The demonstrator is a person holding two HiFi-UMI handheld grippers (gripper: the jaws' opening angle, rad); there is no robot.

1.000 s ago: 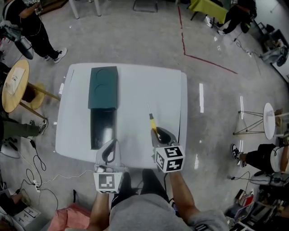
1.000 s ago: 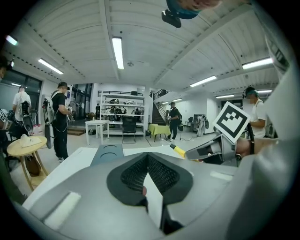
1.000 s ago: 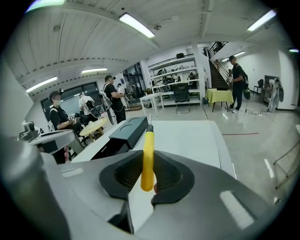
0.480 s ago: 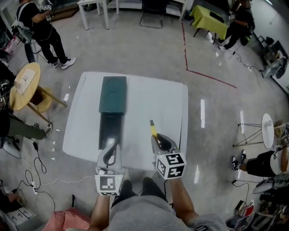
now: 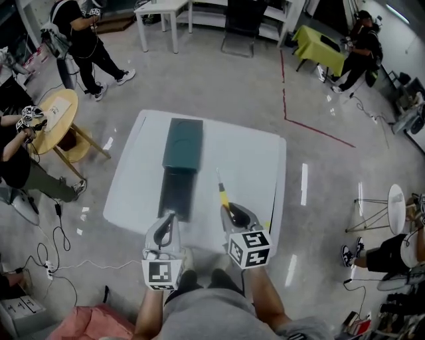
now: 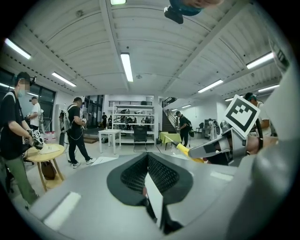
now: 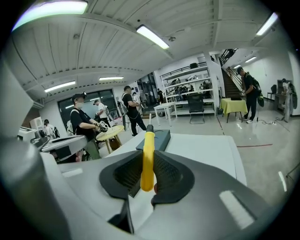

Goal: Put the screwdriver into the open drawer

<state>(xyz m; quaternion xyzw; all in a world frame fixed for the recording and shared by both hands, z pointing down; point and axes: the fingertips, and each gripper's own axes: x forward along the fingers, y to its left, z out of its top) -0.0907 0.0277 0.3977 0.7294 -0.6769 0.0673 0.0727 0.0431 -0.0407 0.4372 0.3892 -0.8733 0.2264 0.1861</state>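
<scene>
My right gripper (image 5: pixel 230 208) is shut on the yellow handle of the screwdriver (image 5: pixel 223 192), held above the near right part of the white table (image 5: pixel 255 159). Its thin shaft points away from me. In the right gripper view the handle (image 7: pixel 148 159) sits upright between the pads, aimed toward the dark green drawer cabinet (image 7: pixel 157 138). That cabinet (image 5: pixel 184 143) lies left of centre on the table, with its open drawer (image 5: pixel 174 193) pulled toward me. My left gripper (image 5: pixel 165 219) hovers shut and empty by the drawer's near end. In the left gripper view the left gripper (image 6: pixel 146 157) has its pads together.
People stand around the room. A round wooden side table (image 5: pixel 58 111) is at the left, a white desk (image 5: pixel 161 9) and a chair are beyond the table, and cables (image 5: pixel 46 255) lie on the floor at the near left. The table's near edge is just under my grippers.
Both grippers have risen, the right one carrying the screwdriver. The table and the drawer cabinet now look smaller and farther off, and more of the room shows.
</scene>
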